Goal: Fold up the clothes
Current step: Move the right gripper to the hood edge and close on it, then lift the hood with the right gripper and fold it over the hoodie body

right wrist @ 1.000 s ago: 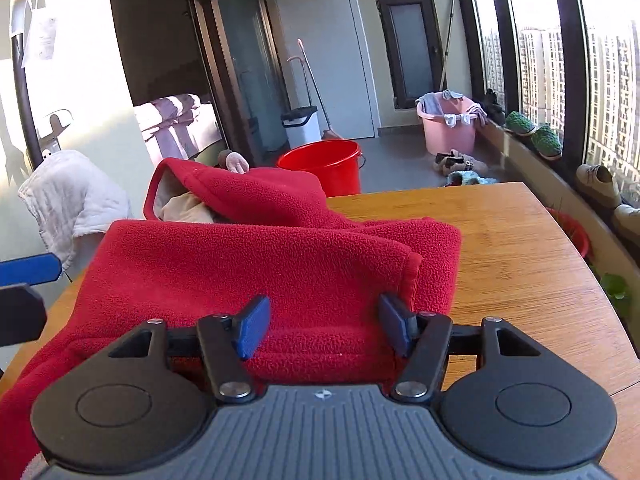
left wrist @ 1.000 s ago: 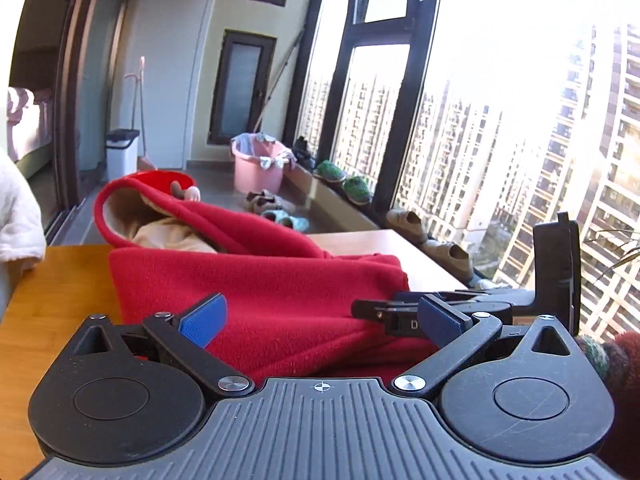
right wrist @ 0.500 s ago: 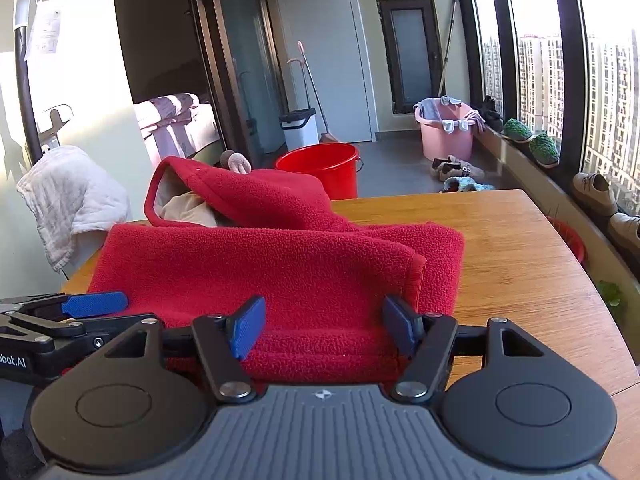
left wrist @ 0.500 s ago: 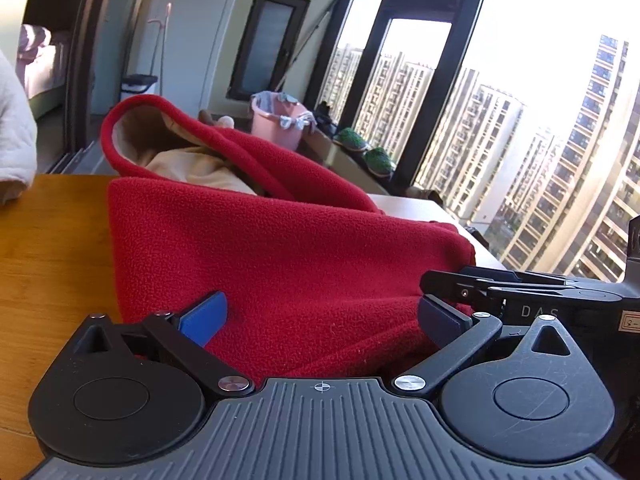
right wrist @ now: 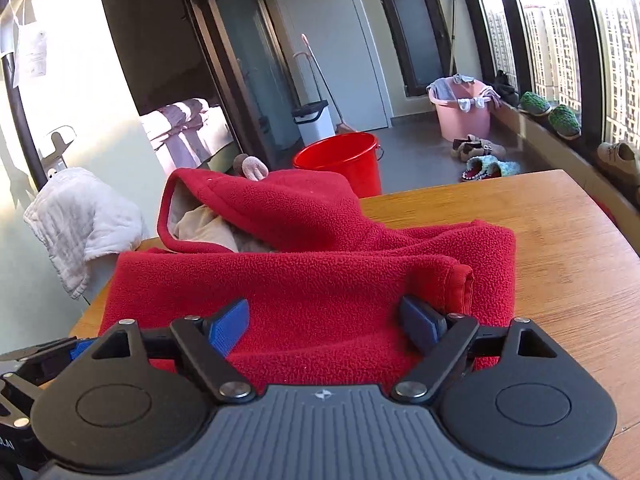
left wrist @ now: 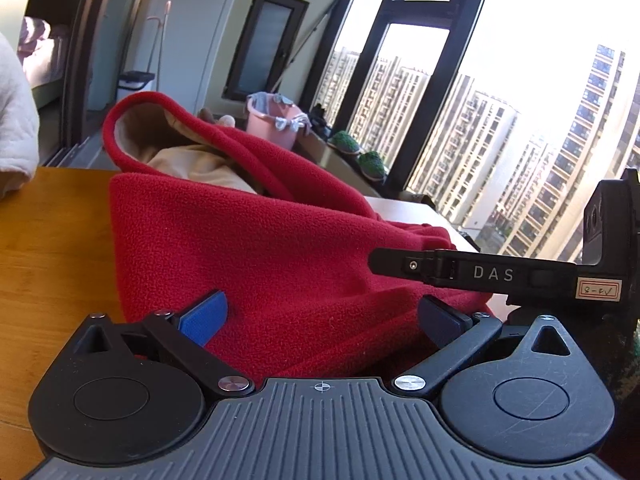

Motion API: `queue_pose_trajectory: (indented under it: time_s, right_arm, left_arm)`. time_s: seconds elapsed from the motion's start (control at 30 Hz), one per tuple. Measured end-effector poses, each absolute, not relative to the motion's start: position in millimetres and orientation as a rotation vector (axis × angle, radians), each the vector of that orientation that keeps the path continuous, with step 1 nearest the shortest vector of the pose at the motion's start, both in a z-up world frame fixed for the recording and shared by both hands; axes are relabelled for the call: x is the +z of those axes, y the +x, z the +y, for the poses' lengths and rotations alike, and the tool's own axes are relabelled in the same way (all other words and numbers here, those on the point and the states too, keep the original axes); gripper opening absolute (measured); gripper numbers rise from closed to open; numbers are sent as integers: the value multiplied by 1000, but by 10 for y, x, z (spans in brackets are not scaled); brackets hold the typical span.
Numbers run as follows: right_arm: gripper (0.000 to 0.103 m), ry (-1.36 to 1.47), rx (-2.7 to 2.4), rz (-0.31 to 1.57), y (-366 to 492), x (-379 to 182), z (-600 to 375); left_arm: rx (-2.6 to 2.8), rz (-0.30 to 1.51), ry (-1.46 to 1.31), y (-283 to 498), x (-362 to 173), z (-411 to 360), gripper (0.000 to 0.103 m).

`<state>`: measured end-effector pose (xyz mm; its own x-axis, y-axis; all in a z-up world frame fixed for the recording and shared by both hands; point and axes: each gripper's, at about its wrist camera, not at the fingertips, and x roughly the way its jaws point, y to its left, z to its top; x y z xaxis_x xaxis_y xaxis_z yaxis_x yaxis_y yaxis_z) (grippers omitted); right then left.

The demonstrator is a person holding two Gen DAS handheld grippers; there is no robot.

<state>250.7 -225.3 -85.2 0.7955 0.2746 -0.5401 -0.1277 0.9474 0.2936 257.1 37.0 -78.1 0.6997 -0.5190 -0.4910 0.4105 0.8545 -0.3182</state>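
Observation:
A red fleece hooded garment (right wrist: 304, 280) lies folded on the wooden table (right wrist: 560, 248), its hood (right wrist: 256, 196) standing up at the far end with a beige lining. My right gripper (right wrist: 324, 326) sits at the near edge with its jaws opening; the fleece lies between the blue pads (right wrist: 228, 328) without being pressed. My left gripper (left wrist: 322, 316) is open at the garment's (left wrist: 260, 248) other near corner, fleece between its fingers too. One black finger of the right gripper (left wrist: 472, 272) reaches across the left wrist view.
A white quilted cloth (right wrist: 80, 224) hangs beside the table's far left corner. On the floor beyond stand a red bucket (right wrist: 340, 160), a pink basket (right wrist: 464, 108) and slippers (right wrist: 488, 168). Shoes line the window sill (right wrist: 560, 120). Bare wood lies right of the garment.
The right gripper's jaws have widened and the folded top layer has settled flat. The left gripper has sunk closer to the table and rolled a little.

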Motion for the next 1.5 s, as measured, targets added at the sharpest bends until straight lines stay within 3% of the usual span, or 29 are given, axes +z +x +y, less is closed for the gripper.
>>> queue_pose_trajectory:
  time_s: [0.23, 0.43, 0.67, 0.73, 0.77, 0.87, 0.93, 1.13, 1.37, 1.4, 1.47, 1.5]
  right_arm:
    - [79, 156, 180, 569, 2131, -624, -2192]
    - [72, 120, 239, 662, 2109, -731, -2315]
    - [68, 18, 267, 525, 2173, -96, -2248]
    - [32, -87, 297, 500, 2330, 85, -2089]
    - [31, -138, 314, 496, 2434, 155, -1987]
    - [37, -243, 353, 487, 2800, 264, -1607]
    - [63, -330, 398, 495, 3050, 267, -1273]
    - [63, -653, 417, 501, 3790, -19, -172]
    - [63, -865, 350, 535, 4374, -558, 441]
    - [59, -872, 348, 536, 4409, -595, 452]
    - [37, -882, 344, 538, 4478, -664, 470]
    - [21, -872, 337, 538, 4502, -664, 464]
  left_arm:
    - [-492, 588, -156, 2523, -749, 336, 103]
    - [-488, 599, -143, 2525, -746, 292, 103]
    - [-468, 601, -115, 2508, -751, 252, 103]
    - [-457, 602, -100, 2501, -750, 227, 103]
    - [-450, 602, -88, 2493, -748, 206, 103]
    - [-433, 601, -55, 2465, -745, 158, 103]
    - [-430, 599, -49, 2452, -746, 156, 103]
    - [-427, 592, -56, 2420, -745, 171, 103]
    - [-452, 587, -110, 2419, -753, 260, 103]
    - [-454, 588, -115, 2421, -756, 267, 103]
    - [-457, 588, -121, 2419, -758, 275, 103]
    - [-457, 587, -122, 2416, -757, 277, 103]
